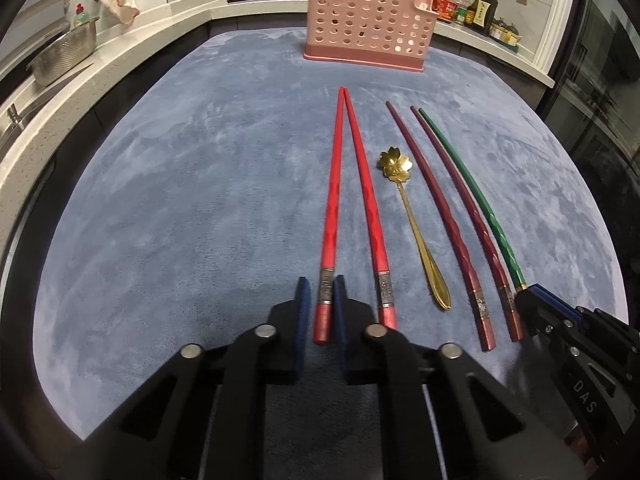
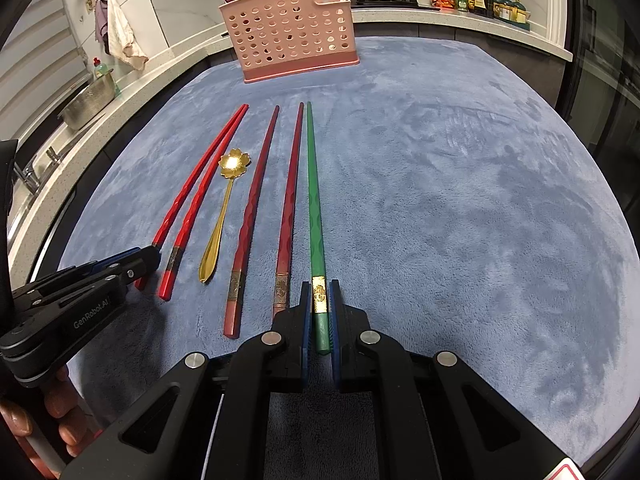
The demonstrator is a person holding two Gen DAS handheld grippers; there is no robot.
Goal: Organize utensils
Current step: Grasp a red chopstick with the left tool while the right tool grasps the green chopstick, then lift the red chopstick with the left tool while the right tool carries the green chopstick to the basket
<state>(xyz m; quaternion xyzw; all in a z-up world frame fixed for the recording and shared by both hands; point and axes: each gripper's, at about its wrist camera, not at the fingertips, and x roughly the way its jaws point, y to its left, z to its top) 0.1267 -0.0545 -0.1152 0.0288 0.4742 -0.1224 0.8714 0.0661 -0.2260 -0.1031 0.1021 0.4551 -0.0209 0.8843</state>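
Left hand-held gripper [image 1: 320,292] straddles butt end of outer red chopstick [image 1: 332,208]; jaws narrowly parted, seemingly not yet clamped. Right hand-held gripper [image 2: 320,296] likewise brackets green chopstick [image 2: 314,200] at gold band, contact uncertain.

Advice: close squarely on thick ends, lift level, avoid dragging neighbours.

All utensils lie flat on blue-covered counter [image 1: 180,200], long axes running away from grippers, thin tips toward pink holder [image 1: 364,20].

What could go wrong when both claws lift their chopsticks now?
1. The left claw straddles the leftmost bright red chopstick, whose tip touches its twin; lifting may drag it.
2. The right claw brackets the green chopstick beside a dark red chopstick; it may get nudged.
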